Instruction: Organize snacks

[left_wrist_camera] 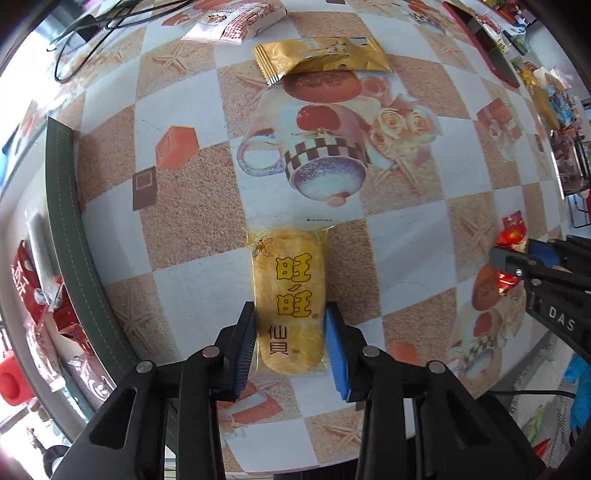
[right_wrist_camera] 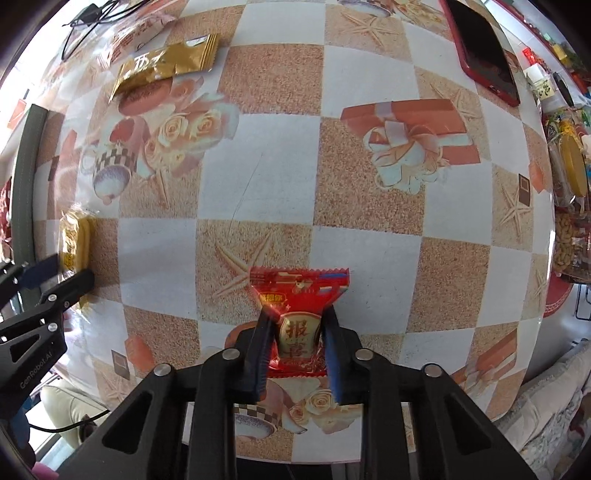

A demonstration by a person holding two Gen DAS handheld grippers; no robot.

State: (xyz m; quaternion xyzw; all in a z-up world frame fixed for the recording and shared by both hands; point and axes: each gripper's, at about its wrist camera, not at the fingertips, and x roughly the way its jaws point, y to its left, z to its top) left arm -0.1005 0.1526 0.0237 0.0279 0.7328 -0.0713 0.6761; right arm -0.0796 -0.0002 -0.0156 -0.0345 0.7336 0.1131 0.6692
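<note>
Far left, past the tabletop's [left_wrist_camera: 192, 243] left edge: a green-rimmed container [left_wrist_camera: 64, 206] with red snack bags [left_wrist_camera: 44, 302] inside, likely the sorting spot. Near the tabletop's front edge, left of centre: left hand-held gripper [left_wrist_camera: 290, 315] closed around a yellow rice cracker packet [left_wrist_camera: 288, 295], black pad touching its left side, blue pad its right side, clamped at the near half with the far half sticking out forward. Probably very light, stiff but brittle inside a slick clear wrapper; best squeezed gently across the narrow width, as here, so the crackers do not snap or slide out. Toward the back edge, centre: a gold foil packet [left_wrist_camera: 321, 57] lying flat, ungrasped, with a white and red packet [left_wrist_camera: 236, 22] behind it near the back-left corner. Likely crinkly and slippery; better taken across the short sides than by a sealed end. Right of centre near the front edge: right hand-held gripper [right_wrist_camera: 297, 319] clenched on a red candy packet [right_wrist_camera: 299, 317], pads pinching its middle so the wrapper bows inward, serrated top edge fanning out beyond the fingertips. Seemingly feather-light and soft, film easy to crumple; grip on the filled middle looks sound. Back-right corner: a dark phone in a red case [right_wrist_camera: 484, 51]. Beyond the right edge: clear tubs of mixed snacks [right_wrist_camera: 569, 206], contents partly blurred.
</note>
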